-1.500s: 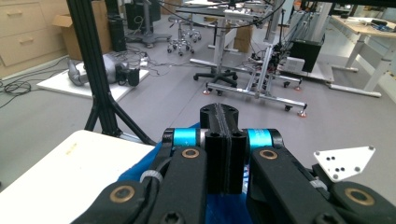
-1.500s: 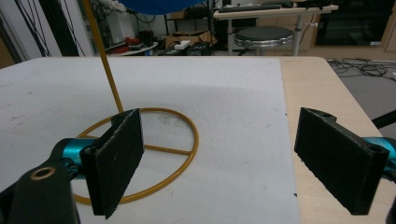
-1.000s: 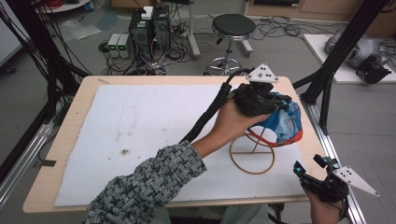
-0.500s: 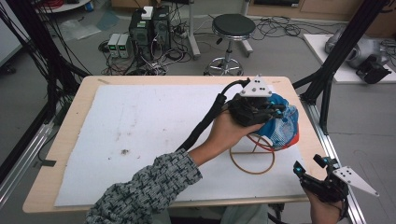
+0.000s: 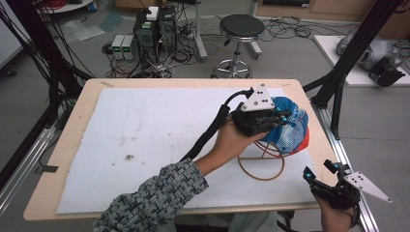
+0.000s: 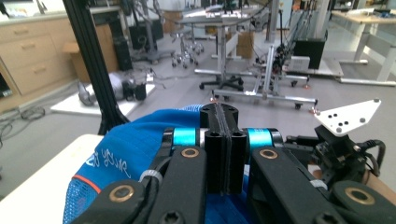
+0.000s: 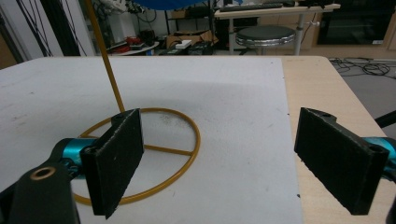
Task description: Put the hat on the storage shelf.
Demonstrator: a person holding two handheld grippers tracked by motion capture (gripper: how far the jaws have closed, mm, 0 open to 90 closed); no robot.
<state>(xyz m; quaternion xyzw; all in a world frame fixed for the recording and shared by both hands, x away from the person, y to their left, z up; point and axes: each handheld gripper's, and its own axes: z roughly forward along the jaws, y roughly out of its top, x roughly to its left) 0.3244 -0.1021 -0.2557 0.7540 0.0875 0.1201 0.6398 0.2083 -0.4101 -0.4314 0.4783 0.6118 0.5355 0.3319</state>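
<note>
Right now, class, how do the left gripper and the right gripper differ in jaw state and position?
The left gripper has its jaws pressed shut at the blue cap on the wire stand; the right gripper has jaws wide apart, holding nothing. The left is over the white mat; the right sits at the table's near edge. Both carry grey three-cornered plates.

The right gripper (image 7: 219,158), jaws wide apart, hovers over the yellow wire stand (image 7: 184,154) on the white mat (image 7: 233,93).

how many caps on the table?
1. The blue cap sits atop the yellow wire stand near the table's right edge, under the left gripper. No others seen.
</note>
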